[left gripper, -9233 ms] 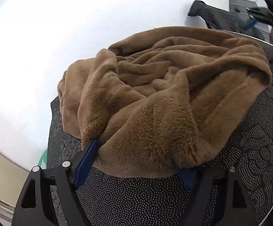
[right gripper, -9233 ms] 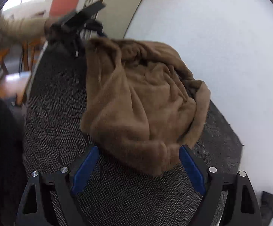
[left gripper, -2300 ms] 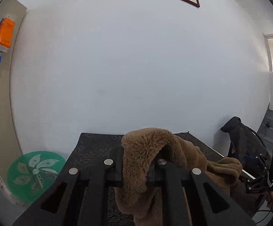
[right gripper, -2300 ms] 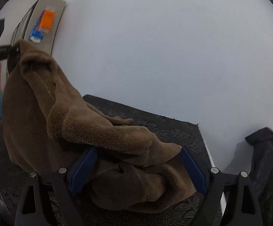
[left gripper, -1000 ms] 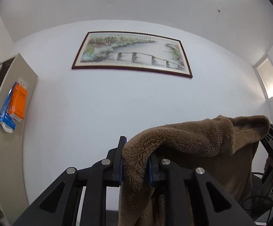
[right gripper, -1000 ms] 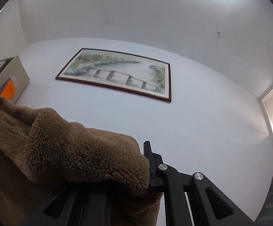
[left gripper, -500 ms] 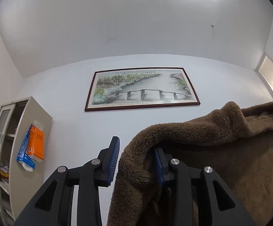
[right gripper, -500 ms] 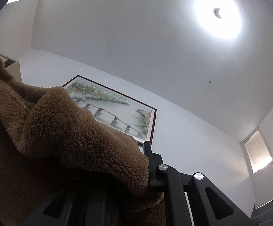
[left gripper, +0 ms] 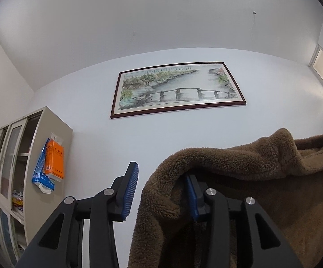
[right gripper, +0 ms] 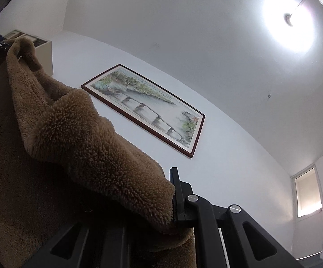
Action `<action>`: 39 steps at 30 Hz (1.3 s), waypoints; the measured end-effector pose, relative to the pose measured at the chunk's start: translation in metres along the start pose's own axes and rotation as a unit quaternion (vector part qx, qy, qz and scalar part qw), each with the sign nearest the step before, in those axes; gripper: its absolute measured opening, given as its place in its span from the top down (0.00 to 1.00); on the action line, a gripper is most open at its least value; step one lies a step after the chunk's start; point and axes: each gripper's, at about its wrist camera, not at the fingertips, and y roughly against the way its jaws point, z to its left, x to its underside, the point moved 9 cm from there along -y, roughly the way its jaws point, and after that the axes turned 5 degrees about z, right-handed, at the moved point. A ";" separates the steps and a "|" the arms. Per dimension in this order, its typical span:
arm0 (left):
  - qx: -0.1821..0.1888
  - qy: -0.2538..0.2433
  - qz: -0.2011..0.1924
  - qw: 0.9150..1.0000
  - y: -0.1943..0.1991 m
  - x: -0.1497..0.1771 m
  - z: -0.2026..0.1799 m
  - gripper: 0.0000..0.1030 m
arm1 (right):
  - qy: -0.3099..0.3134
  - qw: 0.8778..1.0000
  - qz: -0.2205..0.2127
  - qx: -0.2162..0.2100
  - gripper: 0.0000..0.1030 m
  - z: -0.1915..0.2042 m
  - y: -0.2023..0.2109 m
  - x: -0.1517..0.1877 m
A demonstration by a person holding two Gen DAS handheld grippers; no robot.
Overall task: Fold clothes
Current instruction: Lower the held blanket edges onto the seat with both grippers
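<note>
A framed landscape painting [left gripper: 177, 89] hangs on the white wall beside a beige glass-door cabinet [left gripper: 16, 178]. The left gripper [left gripper: 161, 189] stands with fingers apart, the fuzzy brown fleece garment [left gripper: 239, 178] draped over its right finger only. The right gripper [right gripper: 157, 203] is clamped on the fleece, which hides its left finger.

Both tongs point upward. The left tongs [left gripper: 161, 192] stand with the two blue-padded fingers apart; brown fleece [left gripper: 239, 178] hangs over the finger at 3 o'clock, while the finger at 9 o'clock is bare. The right tongs [right gripper: 152, 203] are closed on a fold of the same fleece; only the black finger [right gripper: 179, 198] at 3 o'clock shows, the other is covered.
</note>
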 end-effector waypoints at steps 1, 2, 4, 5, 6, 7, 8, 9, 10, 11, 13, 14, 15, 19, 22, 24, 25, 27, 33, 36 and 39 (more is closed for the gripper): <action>-0.001 0.000 0.000 1.000 -0.002 0.002 -0.001 0.54 | -0.001 1.000 0.002 -0.001 0.88 0.001 0.002 0.002; -0.003 -0.001 0.001 1.000 -0.005 0.003 -0.002 0.53 | -0.001 1.000 0.003 0.002 0.88 0.000 0.001 0.002; -0.006 -0.005 0.001 1.000 -0.007 0.007 -0.004 0.48 | 0.000 1.000 0.004 0.009 0.88 -0.003 0.001 0.001; -0.008 -0.007 0.001 1.000 -0.009 0.009 -0.006 0.45 | -0.003 1.000 0.005 0.011 0.88 -0.004 0.000 0.003; -0.009 -0.009 0.001 1.000 -0.010 0.011 -0.007 0.43 | -0.006 1.000 0.006 0.012 0.88 -0.005 -0.001 0.005; -0.011 -0.011 0.001 1.000 -0.011 0.013 -0.008 0.42 | -0.009 1.000 0.007 0.014 0.88 -0.006 -0.001 0.007; -0.009 -0.012 0.005 1.000 -0.015 0.017 -0.010 0.41 | -0.010 1.000 0.009 0.015 0.88 -0.005 -0.002 0.009; -0.008 -0.012 0.010 1.000 -0.020 0.021 -0.011 0.40 | -0.010 1.000 0.011 0.016 0.88 -0.005 -0.004 0.010; -0.007 -0.012 0.015 1.000 -0.024 0.025 -0.013 0.40 | -0.010 1.000 0.014 0.016 0.88 -0.004 -0.005 0.013; -0.005 -0.012 0.020 1.000 -0.028 0.029 -0.014 0.40 | -0.009 1.000 0.018 0.015 0.88 -0.002 -0.006 0.017; -0.002 -0.013 0.029 0.999 -0.036 0.036 -0.017 0.41 | -0.003 0.999 0.033 0.009 0.88 0.007 -0.014 0.029; -0.001 -0.013 0.034 0.999 -0.040 0.040 -0.019 0.41 | -0.001 0.999 0.045 0.002 0.88 0.014 -0.023 0.038; 0.001 -0.013 0.039 0.999 -0.044 0.044 -0.020 0.41 | 0.002 0.998 0.056 -0.004 0.88 0.020 -0.032 0.048; 0.004 -0.033 0.085 0.996 -0.088 0.084 -0.037 0.41 | 0.010 0.994 0.104 -0.029 0.88 0.048 -0.069 0.088; 0.005 -0.053 0.123 0.991 -0.127 0.117 -0.035 0.40 | 0.017 0.989 0.139 -0.047 0.88 0.068 -0.095 0.117; 0.007 -0.061 0.154 0.986 -0.157 0.143 -0.030 0.40 | 0.021 0.985 0.163 -0.060 0.88 0.082 -0.113 0.137; 0.008 -0.064 0.171 0.983 -0.173 0.158 -0.030 0.40 | 0.024 0.982 0.175 -0.066 0.88 0.089 -0.121 0.147; 0.008 -0.068 0.204 0.977 -0.204 0.188 -0.020 0.41 | 0.031 0.975 0.202 -0.083 0.88 0.110 -0.138 0.176; 0.011 -0.091 0.301 0.949 -0.281 0.290 0.000 0.41 | 0.050 0.944 0.293 -0.140 0.88 0.180 -0.172 0.279; 0.021 -0.102 0.358 0.928 -0.306 0.355 -0.010 0.41 | 0.048 0.918 0.352 -0.175 0.88 0.213 -0.181 0.338; 0.033 -0.117 0.414 0.902 -0.325 0.420 -0.018 0.41 | 0.040 0.880 0.420 -0.218 0.88 0.244 -0.184 0.402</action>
